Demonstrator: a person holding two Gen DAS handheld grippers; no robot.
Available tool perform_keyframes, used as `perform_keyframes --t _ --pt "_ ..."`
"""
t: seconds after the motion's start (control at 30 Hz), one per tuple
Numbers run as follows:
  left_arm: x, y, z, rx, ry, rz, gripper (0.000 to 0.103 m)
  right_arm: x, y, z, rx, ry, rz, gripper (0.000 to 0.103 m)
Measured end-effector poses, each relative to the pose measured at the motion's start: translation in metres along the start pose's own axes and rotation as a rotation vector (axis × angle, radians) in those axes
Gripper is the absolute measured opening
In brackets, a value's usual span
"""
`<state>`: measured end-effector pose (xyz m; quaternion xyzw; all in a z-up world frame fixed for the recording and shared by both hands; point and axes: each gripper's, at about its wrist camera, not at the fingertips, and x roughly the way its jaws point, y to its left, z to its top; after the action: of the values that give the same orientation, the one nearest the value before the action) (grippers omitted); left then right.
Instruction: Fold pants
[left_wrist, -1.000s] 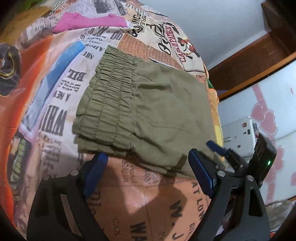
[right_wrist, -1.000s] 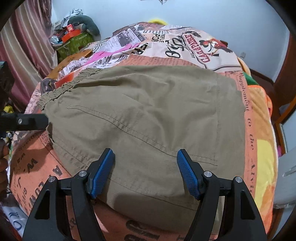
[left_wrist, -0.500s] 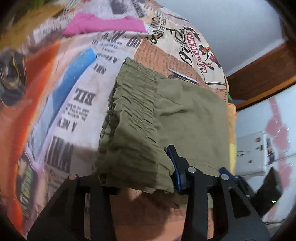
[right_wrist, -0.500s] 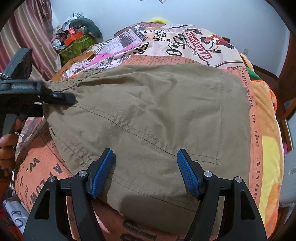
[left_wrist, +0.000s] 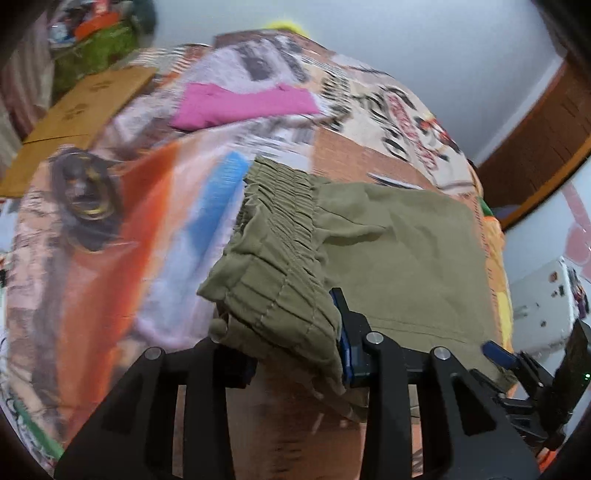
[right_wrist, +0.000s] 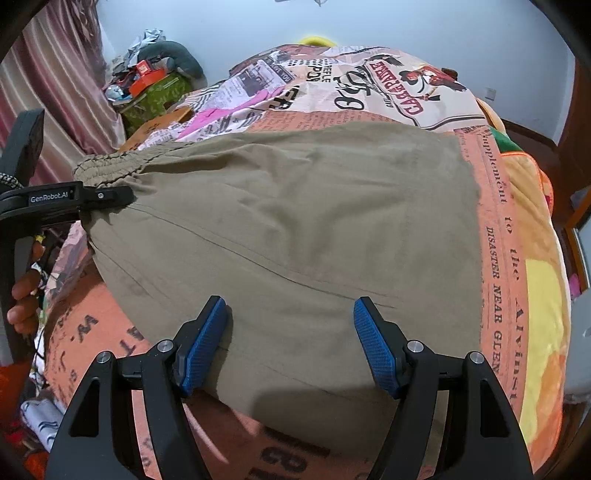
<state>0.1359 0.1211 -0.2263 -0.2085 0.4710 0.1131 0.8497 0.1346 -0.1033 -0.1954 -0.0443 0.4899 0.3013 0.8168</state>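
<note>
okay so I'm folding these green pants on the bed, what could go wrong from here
1. The left hand-held gripper is closing on a thick bunch of the pants' elastic waistband; a layer could slip out once it is lifted.
2. The right hand-held gripper is open, its pads over the cloth without pinching, so that end may drag or fold crooked.
3. The bedspread beneath is soft and could get pinched along with the pants.

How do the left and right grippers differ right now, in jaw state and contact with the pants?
The left gripper is closing its jaws on the bunched waistband of the olive pants; the right gripper has wide jaws with nothing pinched. The left lifts cloth off the printed bedspread; the right sits over flat cloth. Both have blue pads.
</note>
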Motion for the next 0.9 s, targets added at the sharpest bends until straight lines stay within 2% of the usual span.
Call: perform_keyframes --t 0.17,0.27,0.43,0.67,0.9 --pt "-0.027 0.026 -0.007 0.019 -0.1 0.174 0.035 -0.002 0.004 -0.003 -0.003 -0.004 -0.003 0.068" --pt "-0.036 0.03 -0.01 0.048 -0.121 0.207 0.035 -0.005 0.005 -0.004 0.003 -0.012 0.002 0.068" --pt "-0.051 0.004 -0.009 0.155 -0.206 0.277 0.035 -0.009 0.007 -0.005 0.011 -0.017 -0.016 0.068" --pt "-0.078 -0.045 0.008 0.264 -0.308 0.199 0.034 -0.026 -0.007 -0.008 0.063 -0.053 -0.033 0.068" --pt "-0.094 -0.095 0.012 0.368 -0.343 0.074 0.033 -0.041 -0.031 -0.015 0.133 -0.084 -0.081 0.068"
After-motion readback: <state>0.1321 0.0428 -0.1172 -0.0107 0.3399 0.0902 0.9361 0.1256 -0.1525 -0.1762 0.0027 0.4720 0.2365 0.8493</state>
